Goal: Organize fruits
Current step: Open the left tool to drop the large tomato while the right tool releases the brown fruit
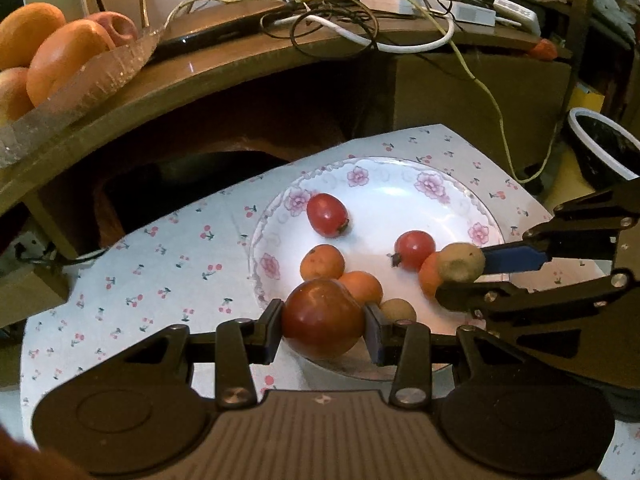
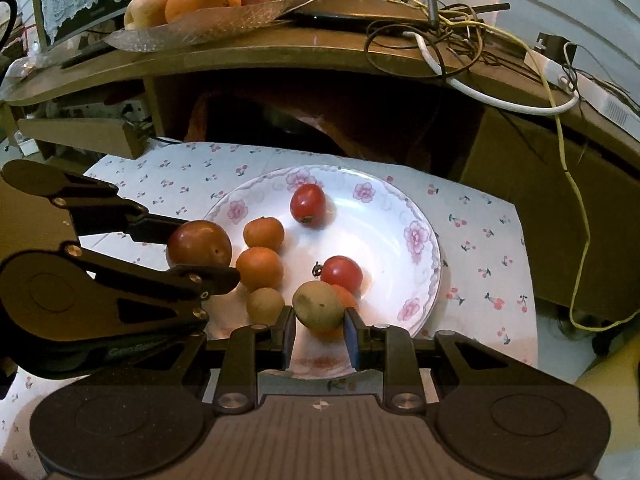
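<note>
Both grippers loaded over flowered plate point(image 1: 460, 184): left gripper point(image 1: 324, 322) clamps dark-red fruit point(image 1: 322, 318), right gripper point(image 2: 319, 322) pinches brown-green fruit point(image 2: 318, 306), with small oranges point(image 2: 259, 269) and red fruits point(image 2: 307, 205) crowded beneath.

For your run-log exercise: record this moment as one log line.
left gripper: shut on dark red fruit | right gripper: shut on brown fruit | both over floral plate
</note>
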### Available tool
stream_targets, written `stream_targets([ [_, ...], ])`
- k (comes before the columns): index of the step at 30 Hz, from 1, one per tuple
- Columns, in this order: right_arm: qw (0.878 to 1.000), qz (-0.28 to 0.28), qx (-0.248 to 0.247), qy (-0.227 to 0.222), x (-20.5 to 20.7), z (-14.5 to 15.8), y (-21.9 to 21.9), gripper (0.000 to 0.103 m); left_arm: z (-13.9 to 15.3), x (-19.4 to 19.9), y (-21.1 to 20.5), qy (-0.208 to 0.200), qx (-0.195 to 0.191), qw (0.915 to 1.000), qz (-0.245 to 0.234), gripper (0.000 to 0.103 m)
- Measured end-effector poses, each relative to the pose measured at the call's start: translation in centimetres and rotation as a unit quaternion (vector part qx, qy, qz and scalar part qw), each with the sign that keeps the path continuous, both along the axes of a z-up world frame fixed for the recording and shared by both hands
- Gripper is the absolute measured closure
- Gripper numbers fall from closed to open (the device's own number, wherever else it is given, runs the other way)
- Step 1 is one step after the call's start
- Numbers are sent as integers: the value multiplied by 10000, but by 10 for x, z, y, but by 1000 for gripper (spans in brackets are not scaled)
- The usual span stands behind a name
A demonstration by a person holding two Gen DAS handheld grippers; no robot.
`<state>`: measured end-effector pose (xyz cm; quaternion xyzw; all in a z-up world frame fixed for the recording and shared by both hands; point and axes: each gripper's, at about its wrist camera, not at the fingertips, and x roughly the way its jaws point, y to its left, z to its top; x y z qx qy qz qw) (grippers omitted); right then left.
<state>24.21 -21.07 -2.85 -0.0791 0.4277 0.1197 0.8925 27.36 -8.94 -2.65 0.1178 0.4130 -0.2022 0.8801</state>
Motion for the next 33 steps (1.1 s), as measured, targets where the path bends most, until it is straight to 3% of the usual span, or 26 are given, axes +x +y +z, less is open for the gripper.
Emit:
stream_targets([
  [4, 9998, -97, -182, -6, 4, -5, -2, 76, -2, 2, -2, 21, 7, 10000, -8, 57],
  [13, 9997, -174, 162, -101, 7, 1, -8, 74, -1, 4, 0, 125, -114, 9998, 56, 56],
  [22, 9990, -322, 222, -206, 5, 6, -15, 69, 11, 3, 4, -58, -292, 9994, 152, 54],
  [28, 9979, -475, 304, -308, -2, 13, -22, 68, 25, -1, 9, -231, -398, 9986, 246, 49],
  [33, 9967, -598, 396, -383, -13, 20, -27, 66, 32, -13, 15, -316, -402, 9980, 374, 37],
])
